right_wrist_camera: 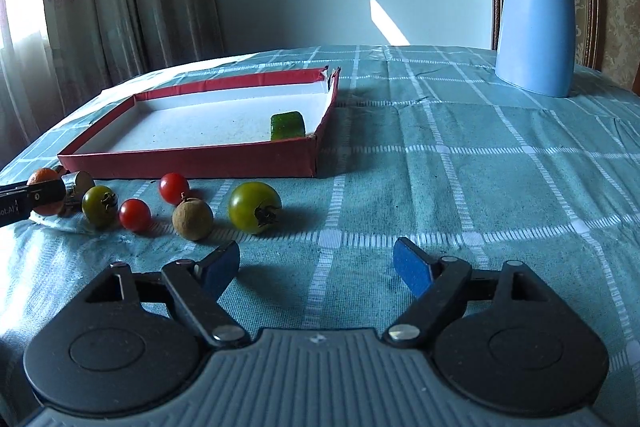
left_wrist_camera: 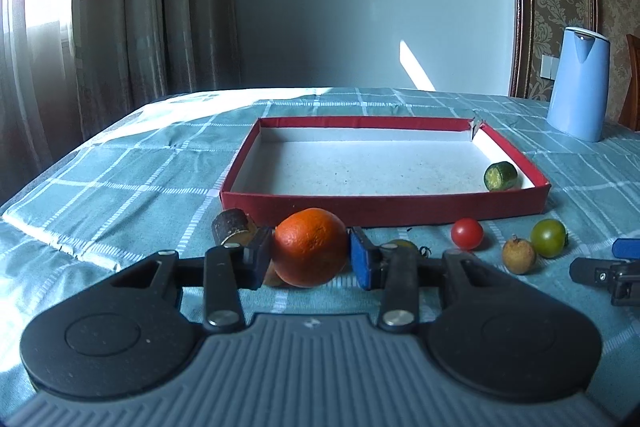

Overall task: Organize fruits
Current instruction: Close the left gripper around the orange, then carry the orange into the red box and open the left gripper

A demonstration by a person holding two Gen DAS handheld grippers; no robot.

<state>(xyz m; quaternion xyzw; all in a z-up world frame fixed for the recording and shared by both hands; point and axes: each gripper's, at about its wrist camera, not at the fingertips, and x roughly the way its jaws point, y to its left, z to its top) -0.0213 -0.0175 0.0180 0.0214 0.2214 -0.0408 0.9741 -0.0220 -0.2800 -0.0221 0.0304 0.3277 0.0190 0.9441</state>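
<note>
My left gripper (left_wrist_camera: 311, 255) is shut on an orange (left_wrist_camera: 310, 247), just above the cloth in front of the red tray (left_wrist_camera: 384, 207). A green cucumber piece (left_wrist_camera: 500, 176) lies in the tray's near right corner. A dark cut piece (left_wrist_camera: 232, 227) sits left of the orange. A red cherry tomato (left_wrist_camera: 467, 233), a brown longan (left_wrist_camera: 519, 255) and a green tomato (left_wrist_camera: 548, 238) lie to the right. My right gripper (right_wrist_camera: 317, 269) is open and empty, near the green tomato (right_wrist_camera: 255, 207), the longan (right_wrist_camera: 193, 219) and two red tomatoes (right_wrist_camera: 135, 214).
A blue kettle (right_wrist_camera: 534, 23) stands at the table's far right. The table carries a teal checked cloth (right_wrist_camera: 460, 167). Curtains hang behind on the left. The right gripper's tip shows at the right edge of the left wrist view (left_wrist_camera: 608, 267).
</note>
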